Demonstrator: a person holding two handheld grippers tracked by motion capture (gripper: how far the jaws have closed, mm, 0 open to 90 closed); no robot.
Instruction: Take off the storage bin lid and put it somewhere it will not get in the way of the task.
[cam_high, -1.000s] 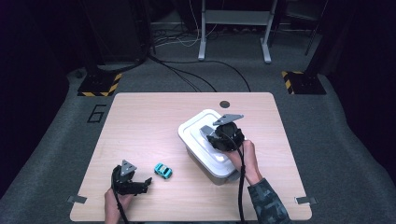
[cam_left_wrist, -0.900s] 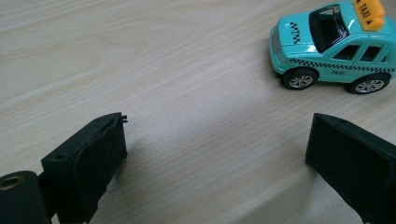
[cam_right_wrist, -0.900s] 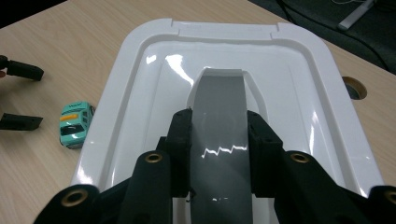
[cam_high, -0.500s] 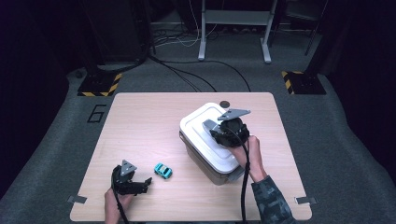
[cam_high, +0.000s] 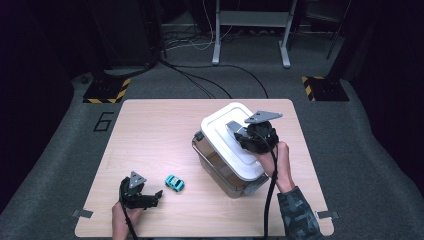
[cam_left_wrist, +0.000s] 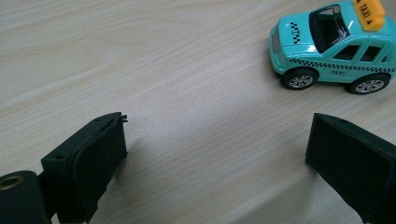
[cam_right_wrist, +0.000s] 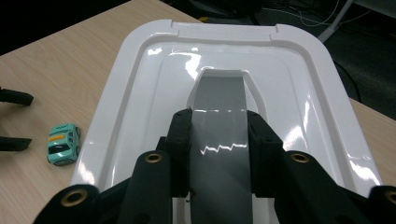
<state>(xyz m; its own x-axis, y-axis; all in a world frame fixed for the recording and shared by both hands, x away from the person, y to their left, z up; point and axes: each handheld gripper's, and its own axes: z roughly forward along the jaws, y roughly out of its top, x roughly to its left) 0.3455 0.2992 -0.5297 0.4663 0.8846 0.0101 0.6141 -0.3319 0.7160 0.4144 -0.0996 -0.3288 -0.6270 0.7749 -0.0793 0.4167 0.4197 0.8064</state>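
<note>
The right gripper (cam_high: 248, 134) was clamped on the grey handle (cam_right_wrist: 219, 140) of the white lid (cam_high: 227, 135), its two black jaws pressed against either side of that handle in the right gripper view. The lid was tilted, lifted clear along its near-left side so that the inside of the clear storage box (cam_high: 220, 170) showed beneath it in the high view. The box stood on the right half of the wooden table (cam_high: 150, 130), between the middle and the right edge, with a grey latch hanging at its near corner. The left gripper (cam_high: 150, 200) rested low near the table's near-left corner, its jaws spread wide with only bare wood between them. A small teal toy taxi (cam_left_wrist: 332, 44) stood upright on its wheels just beyond and to the right of those jaws, close to the near edge, apart from both the gripper and the box.
</note>
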